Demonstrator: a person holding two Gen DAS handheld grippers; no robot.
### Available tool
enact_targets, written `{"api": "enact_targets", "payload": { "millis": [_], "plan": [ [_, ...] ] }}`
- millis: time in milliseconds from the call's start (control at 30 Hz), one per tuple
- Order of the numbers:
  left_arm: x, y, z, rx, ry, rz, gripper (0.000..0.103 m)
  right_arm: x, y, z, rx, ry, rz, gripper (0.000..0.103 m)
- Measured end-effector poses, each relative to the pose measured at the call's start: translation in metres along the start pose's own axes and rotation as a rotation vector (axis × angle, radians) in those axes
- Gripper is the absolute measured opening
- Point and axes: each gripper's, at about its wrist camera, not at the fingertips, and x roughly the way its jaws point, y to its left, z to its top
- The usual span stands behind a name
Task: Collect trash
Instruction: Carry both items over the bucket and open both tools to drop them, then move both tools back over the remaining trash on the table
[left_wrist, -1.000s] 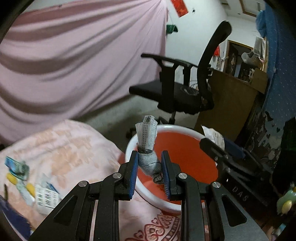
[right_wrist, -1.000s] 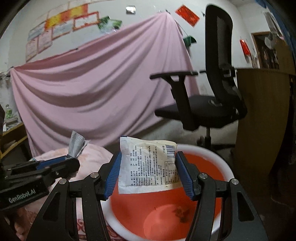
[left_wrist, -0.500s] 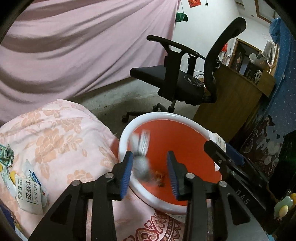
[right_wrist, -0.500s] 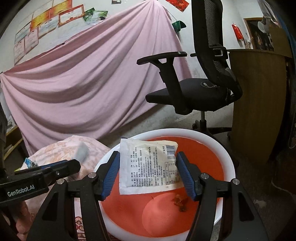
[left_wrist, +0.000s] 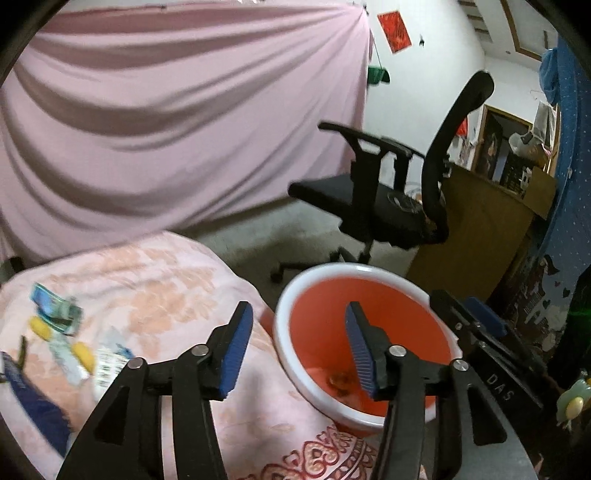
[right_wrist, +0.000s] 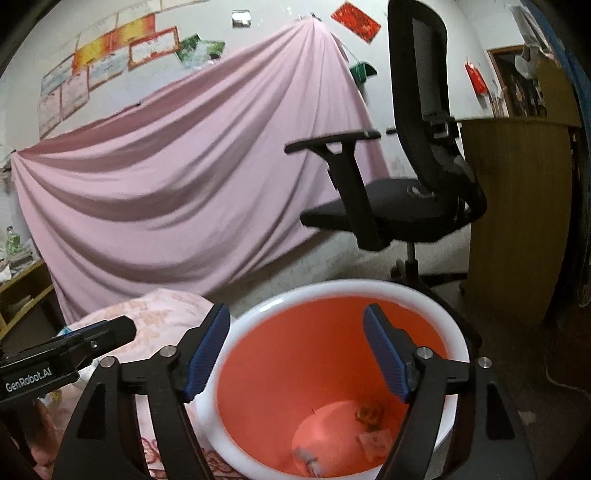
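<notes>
An orange bin with a white rim (left_wrist: 369, 273) (right_wrist: 343, 288) stands on the floor beside a pink floral bedspread (left_wrist: 147, 273). My left gripper (left_wrist: 299, 332) is open and empty over the bin's left rim. My right gripper (right_wrist: 295, 336) is open and empty above the bin. At the bin's bottom lie a white packet (right_wrist: 375, 441), a grey wrapper (right_wrist: 306, 456) and a small brown scrap (right_wrist: 369, 411). Several wrappers (left_wrist: 62, 339) lie on the bedspread at the left.
A black office chair (left_wrist: 388, 195) (right_wrist: 406, 184) stands behind the bin. A wooden cabinet (left_wrist: 476, 229) is at the right. A pink sheet (left_wrist: 166, 122) hangs across the back wall. A low wooden shelf (right_wrist: 18, 295) is at far left.
Both grippers opened. The grey wrapper dropped from the left gripper and the white packet from the right gripper; both now lie in the bin.
</notes>
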Motion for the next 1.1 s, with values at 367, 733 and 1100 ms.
{"api": "enact_targets", "payload": {
  "millis": [367,733,1100],
  "plan": [
    [-0.077,0.023,-0.01,-0.05,-0.22,0.119,0.091,-0.052,0.039,0.016,-0.1,-0.251,0.062,0.103],
    [-0.153,0.065,-0.038,-0.093,-0.381,0.314,0.101,-0.079,0.092,0.016,-0.186,-0.353,0.17,0.103],
    [-0.205,0.106,-0.086,-0.126,-0.44,0.443,0.101,-0.093,0.142,0.0,-0.268,-0.37,0.254,0.103]
  ]
}}
